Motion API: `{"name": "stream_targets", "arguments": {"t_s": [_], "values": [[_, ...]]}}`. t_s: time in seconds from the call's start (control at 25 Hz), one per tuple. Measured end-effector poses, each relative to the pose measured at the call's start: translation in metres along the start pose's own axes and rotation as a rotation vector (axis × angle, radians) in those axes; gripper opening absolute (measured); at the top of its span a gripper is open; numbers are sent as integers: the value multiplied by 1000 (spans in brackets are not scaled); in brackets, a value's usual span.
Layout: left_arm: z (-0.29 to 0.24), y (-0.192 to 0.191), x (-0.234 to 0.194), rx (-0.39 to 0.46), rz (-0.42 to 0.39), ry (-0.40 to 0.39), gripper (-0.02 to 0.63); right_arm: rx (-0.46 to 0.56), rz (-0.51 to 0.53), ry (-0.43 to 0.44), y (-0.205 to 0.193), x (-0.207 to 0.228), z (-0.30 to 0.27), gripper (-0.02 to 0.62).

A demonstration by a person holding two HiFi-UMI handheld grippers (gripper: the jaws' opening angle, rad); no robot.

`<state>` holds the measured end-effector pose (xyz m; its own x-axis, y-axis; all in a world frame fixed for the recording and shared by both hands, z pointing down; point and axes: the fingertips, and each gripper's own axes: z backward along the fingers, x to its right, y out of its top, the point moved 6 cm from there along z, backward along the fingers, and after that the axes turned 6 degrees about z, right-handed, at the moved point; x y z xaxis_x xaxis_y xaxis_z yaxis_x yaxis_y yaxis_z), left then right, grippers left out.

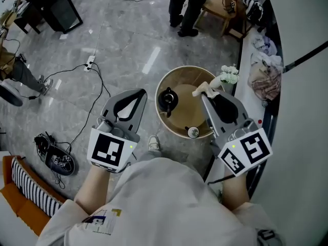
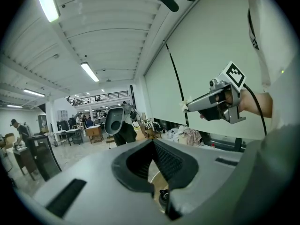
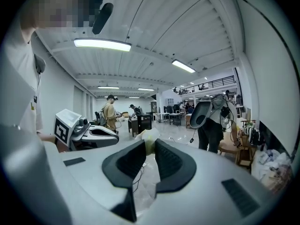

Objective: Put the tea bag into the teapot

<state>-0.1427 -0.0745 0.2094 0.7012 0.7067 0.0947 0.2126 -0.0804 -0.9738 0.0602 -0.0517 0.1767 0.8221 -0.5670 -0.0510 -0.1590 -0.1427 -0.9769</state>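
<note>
The tea bag point(image 1: 200, 90) is pinched at the very tip of the right gripper point(image 1: 204, 94). In the right gripper view, the pale crumpled tea bag point(image 3: 149, 138) sits squeezed between the two dark pads, so that claw is clenched on it. From the head view, the bag hangs over the right part of the round wooden table point(image 1: 177, 75), off to the right of the black teapot point(image 1: 167, 100) and clearly apart from it - not in the pot yet.

The teapot stands on the left part of the tabletop. A small round container point(image 1: 193, 132) sits near the table's front rim, and a bunch of white flowers point(image 1: 229, 75) is at the far right edge, just beyond the bag.

The left gripper point(image 1: 139, 93) is out to the left of the table, over the grey stone floor point(image 1: 123, 40). Its own view shows the pads meeting at the tips with nothing between them - clenched and empty.

Further out there are black cables point(image 1: 84, 68) trailing across the floor and a pair of dark shoes point(image 1: 55, 158) at lower left. Another person's legs point(image 1: 187, 9) stand at the top beside a wooden chair point(image 1: 221, 10).
</note>
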Motion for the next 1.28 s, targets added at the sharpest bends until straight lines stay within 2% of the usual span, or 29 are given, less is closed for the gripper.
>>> {"name": "stream_targets", "arguments": {"t_s": [0.28, 0.56, 0.92, 1.28], "values": [[-20, -10, -32, -6, 10, -43, 8, -29, -18, -35, -6, 10, -35, 58], [-37, -22, -42, -39, 20, -71, 8, -74, -33, -45, -18, 19, -52, 58], [-71, -32, -33, -94, 37, -61, 8, -169, 22, 95, -45, 38, -75, 58], [-111, -73, -28, -220, 64, -24, 8, -304, 48, 159, -95, 72, -115, 58]]}}
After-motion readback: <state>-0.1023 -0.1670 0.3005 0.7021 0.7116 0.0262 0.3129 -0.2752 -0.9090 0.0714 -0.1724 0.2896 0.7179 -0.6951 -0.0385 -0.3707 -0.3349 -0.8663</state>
